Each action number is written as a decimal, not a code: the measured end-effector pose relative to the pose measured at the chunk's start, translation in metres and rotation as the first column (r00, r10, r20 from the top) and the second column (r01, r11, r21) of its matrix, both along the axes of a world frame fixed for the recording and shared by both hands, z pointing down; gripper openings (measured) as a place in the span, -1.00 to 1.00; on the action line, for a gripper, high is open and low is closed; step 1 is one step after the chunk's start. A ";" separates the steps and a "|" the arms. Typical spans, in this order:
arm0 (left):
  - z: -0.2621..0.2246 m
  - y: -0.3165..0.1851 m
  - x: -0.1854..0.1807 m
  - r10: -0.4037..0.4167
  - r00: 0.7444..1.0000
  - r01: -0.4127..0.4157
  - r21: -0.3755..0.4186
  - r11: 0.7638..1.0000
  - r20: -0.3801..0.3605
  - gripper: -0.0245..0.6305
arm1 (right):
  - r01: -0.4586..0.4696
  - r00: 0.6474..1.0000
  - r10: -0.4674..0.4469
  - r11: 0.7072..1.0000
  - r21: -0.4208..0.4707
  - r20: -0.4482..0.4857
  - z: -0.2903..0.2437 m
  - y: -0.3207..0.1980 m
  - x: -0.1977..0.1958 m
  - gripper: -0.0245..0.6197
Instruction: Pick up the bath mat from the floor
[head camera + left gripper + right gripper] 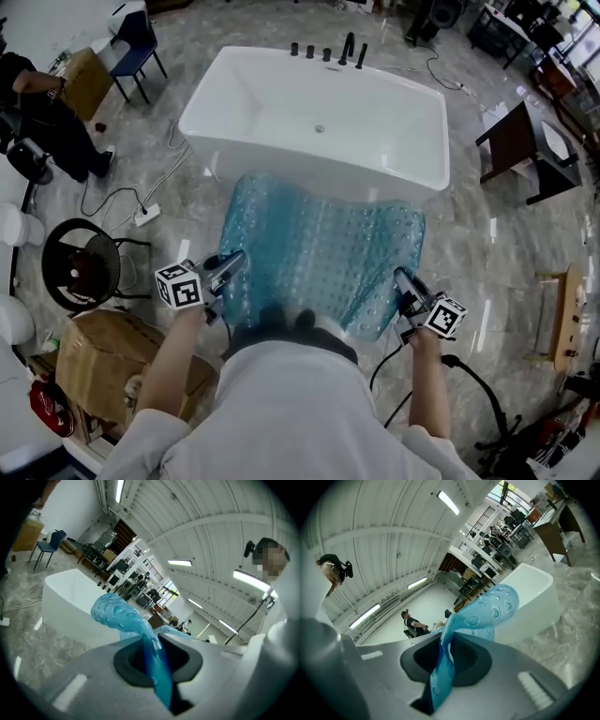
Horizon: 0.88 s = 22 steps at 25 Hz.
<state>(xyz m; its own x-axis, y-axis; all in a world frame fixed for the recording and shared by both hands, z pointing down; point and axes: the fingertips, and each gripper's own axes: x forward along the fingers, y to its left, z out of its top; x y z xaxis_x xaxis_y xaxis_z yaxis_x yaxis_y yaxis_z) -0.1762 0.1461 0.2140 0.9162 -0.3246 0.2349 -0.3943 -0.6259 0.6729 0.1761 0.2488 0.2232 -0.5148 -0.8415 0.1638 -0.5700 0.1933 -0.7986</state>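
Observation:
The translucent blue bath mat (323,248) with raised bubbles hangs spread between my two grippers, lifted off the floor in front of the white bathtub (319,112). My left gripper (228,267) is shut on the mat's near left corner; in the left gripper view the blue mat edge (152,660) runs pinched between the jaws of the left gripper (157,667). My right gripper (405,283) is shut on the near right corner, and the right gripper view shows the mat (487,609) clamped in the right gripper (443,665). The mat's far edge droops toward the tub.
A cardboard box (112,361) and a round black stool (80,265) stand at the left. A power strip with cables (145,214) lies on the marble floor. A dark side table (525,150) stands right of the tub. A person (47,112) is at the far left.

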 end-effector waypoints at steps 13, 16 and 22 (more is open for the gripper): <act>-0.054 0.031 -0.064 0.030 0.997 -0.030 0.004 1.000 -0.071 -0.83 | -0.170 0.979 0.149 0.973 0.157 0.136 -0.069 0.032 -0.063 -0.78; -0.059 0.024 -0.070 0.042 0.996 -0.041 0.013 0.999 -0.072 -0.83 | -0.189 0.977 0.170 0.969 0.160 0.130 -0.074 0.028 -0.075 -0.78; -0.063 0.010 -0.079 0.061 0.995 -0.059 0.026 0.998 -0.084 -0.82 | -0.210 0.973 0.187 0.961 0.181 0.136 -0.079 0.018 -0.092 -0.78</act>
